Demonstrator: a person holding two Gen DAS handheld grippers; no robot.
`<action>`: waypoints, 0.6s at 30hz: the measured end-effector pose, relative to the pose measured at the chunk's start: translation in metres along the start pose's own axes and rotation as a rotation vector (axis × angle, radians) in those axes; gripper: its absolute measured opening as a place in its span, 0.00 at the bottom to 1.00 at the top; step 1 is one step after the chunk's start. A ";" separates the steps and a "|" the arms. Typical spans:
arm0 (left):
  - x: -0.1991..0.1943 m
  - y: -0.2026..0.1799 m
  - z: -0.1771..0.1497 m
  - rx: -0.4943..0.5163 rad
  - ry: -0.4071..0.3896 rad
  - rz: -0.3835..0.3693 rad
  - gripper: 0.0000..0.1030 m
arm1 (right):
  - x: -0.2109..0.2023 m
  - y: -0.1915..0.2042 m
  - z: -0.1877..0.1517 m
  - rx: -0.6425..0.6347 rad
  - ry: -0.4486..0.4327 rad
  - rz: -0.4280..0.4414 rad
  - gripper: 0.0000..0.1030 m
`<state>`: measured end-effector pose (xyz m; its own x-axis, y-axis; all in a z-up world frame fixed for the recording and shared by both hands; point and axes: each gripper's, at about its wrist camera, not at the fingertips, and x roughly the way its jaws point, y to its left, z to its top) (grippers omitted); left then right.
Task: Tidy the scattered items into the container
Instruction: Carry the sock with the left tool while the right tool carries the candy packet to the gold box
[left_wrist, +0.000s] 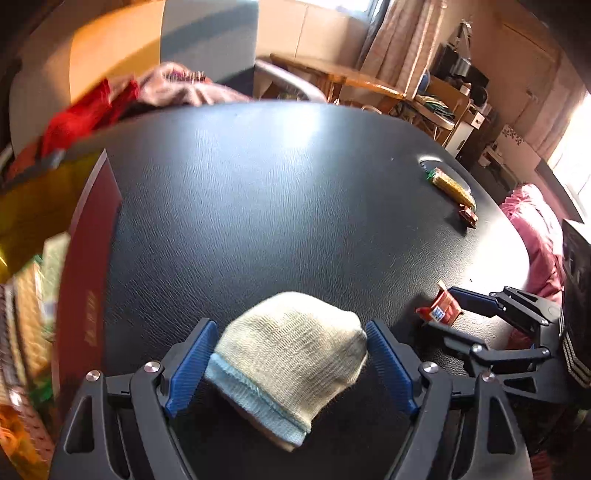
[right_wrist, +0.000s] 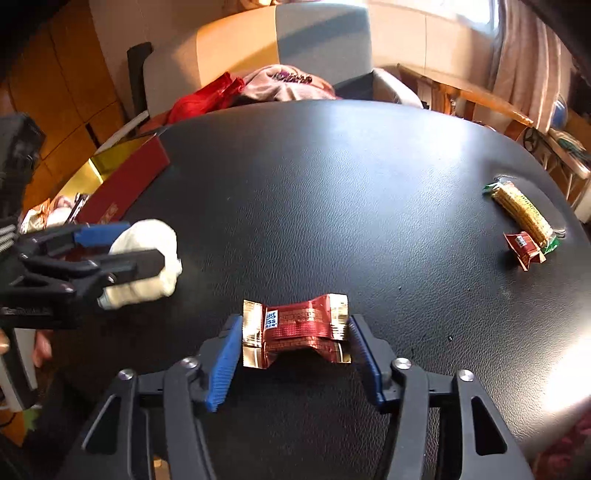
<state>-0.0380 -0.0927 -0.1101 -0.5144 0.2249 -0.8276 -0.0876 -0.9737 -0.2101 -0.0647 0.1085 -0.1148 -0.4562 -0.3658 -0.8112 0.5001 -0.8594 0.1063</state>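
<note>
A rolled cream sock (left_wrist: 291, 350) with a pale blue cuff lies on the black table (left_wrist: 258, 203). My left gripper (left_wrist: 288, 328) stands open around it, one blue pad on each side; the right wrist view shows the same left gripper (right_wrist: 144, 245) and sock (right_wrist: 151, 240). My right gripper (right_wrist: 295, 321) is shut on a red and gold chocolate wrapper (right_wrist: 303, 328), which buckles between the pads. The red box (right_wrist: 125, 188) with a gold lining sits at the table's left edge and holds several snacks. A yellow biscuit pack (right_wrist: 521, 210) and a small red chocolate (right_wrist: 524, 245) lie far right.
Beyond the table's far edge stands a chair with red cloth (right_wrist: 207, 96) and a pink cap (right_wrist: 288, 83). Pink fabric (left_wrist: 535, 229) lies off the right edge. Shelves and clutter (left_wrist: 454, 85) fill the room behind. The red box's wall (left_wrist: 92, 258) runs close to my left gripper.
</note>
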 end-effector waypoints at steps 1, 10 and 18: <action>0.001 0.000 -0.002 -0.006 -0.003 -0.003 0.81 | 0.000 0.000 -0.001 -0.008 -0.003 -0.010 0.42; -0.007 -0.010 -0.020 -0.027 -0.044 0.029 0.78 | -0.006 -0.006 -0.009 0.041 -0.035 -0.003 0.29; -0.019 -0.023 -0.035 0.010 -0.053 0.045 0.77 | -0.014 -0.003 -0.016 0.081 -0.040 -0.006 0.29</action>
<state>0.0038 -0.0732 -0.1073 -0.5624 0.1791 -0.8072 -0.0720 -0.9832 -0.1679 -0.0479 0.1216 -0.1132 -0.4891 -0.3736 -0.7882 0.4373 -0.8869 0.1490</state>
